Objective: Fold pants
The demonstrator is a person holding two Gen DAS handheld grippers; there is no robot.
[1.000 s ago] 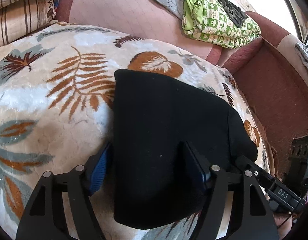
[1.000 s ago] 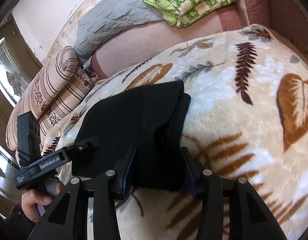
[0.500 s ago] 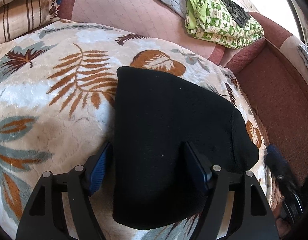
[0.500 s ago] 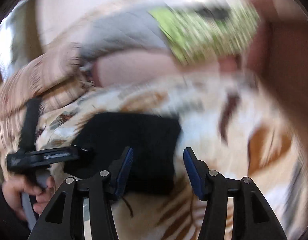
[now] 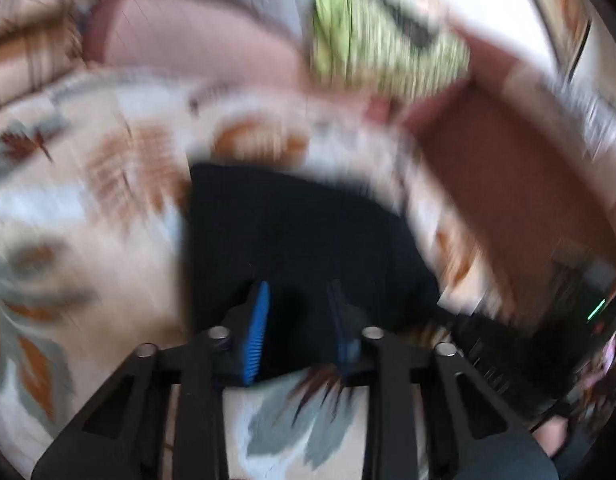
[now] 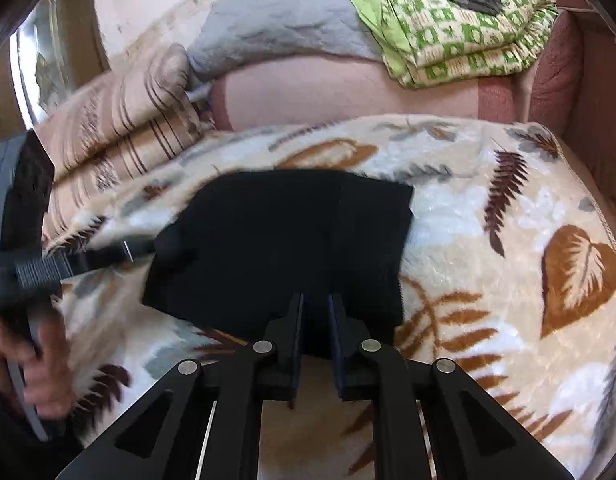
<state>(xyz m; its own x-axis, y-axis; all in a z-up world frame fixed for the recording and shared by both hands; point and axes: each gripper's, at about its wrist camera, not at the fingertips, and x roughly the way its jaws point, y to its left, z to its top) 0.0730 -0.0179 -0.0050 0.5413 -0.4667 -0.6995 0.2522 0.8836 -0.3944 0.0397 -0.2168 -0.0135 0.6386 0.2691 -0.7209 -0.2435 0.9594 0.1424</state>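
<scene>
Two risks can be judged from this moment. The folded black pants (image 6: 284, 240) lie as a compact bundle on the leaf-patterned blanket (image 6: 507, 240) of the bed, and if only the top layer is caught at the near hem, a lift would be expected to peel the fold open; a pull by one gripper ahead of the other could skew or drag the bundle across the plush blanket. The right gripper (image 6: 315, 312) has just been closing, and its jaws are seen drawn nearly together over the near edge of the pants, with dark cloth between them, though a firm pinch cannot be told. The left gripper (image 5: 298, 312) has also just been closing; in its blurred view a narrow gap is left, with black fabric between the blue pads (image 5: 256, 332), but contact cannot be told. The pants extend forward from both grippers.
</scene>
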